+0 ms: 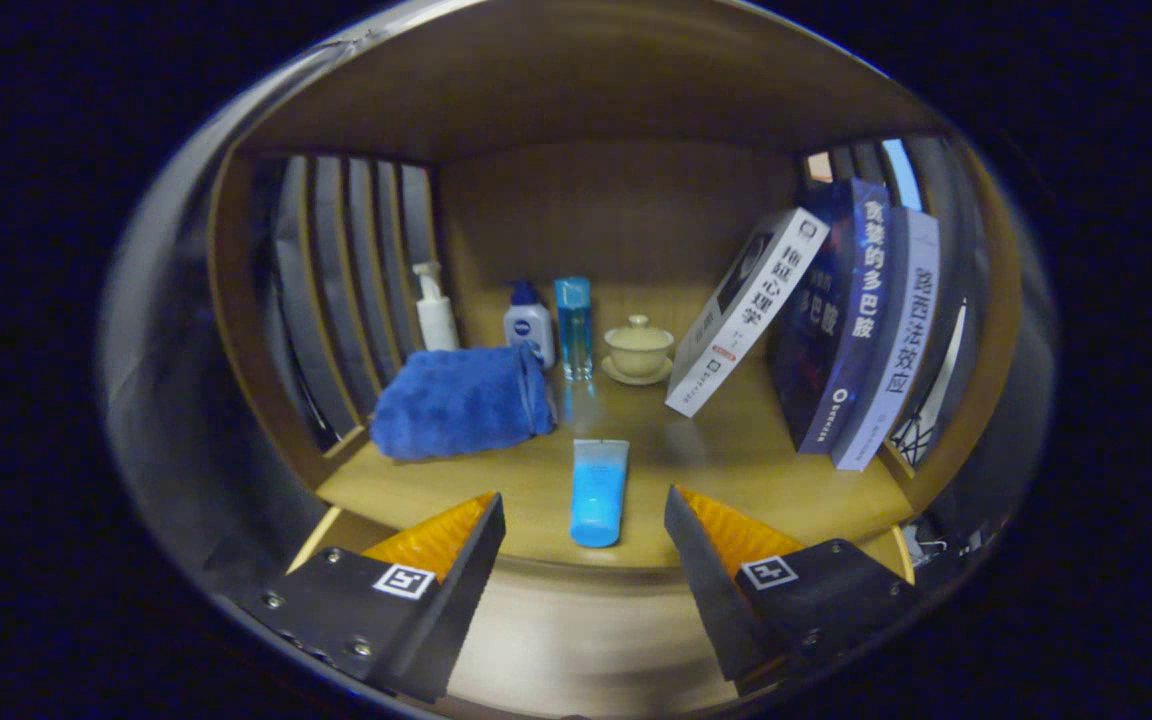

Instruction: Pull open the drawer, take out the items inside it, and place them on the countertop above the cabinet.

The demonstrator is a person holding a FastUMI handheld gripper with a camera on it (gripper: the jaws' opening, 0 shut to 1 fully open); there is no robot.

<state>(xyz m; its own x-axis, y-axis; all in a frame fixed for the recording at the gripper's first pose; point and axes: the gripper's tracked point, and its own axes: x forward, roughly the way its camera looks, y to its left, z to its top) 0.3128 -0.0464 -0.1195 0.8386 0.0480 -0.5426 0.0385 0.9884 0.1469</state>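
Note:
A light blue tube (597, 492) lies flat on the wooden countertop (736, 450), near its front edge, pointing away from me. My gripper (584, 520) is open, one finger on each side of the tube's near end, neither touching it. Beyond the tube lies a folded blue towel (461, 402) on the left. The drawer is hidden below this view.
At the back stand a white pump bottle (434, 310), a white bottle with a blue cap (529, 322), a tall clear blue bottle (573, 325) and a lidded cream cup on a saucer (639, 350). Several books (836, 330) lean on the right. Slatted side walls close the shelf.

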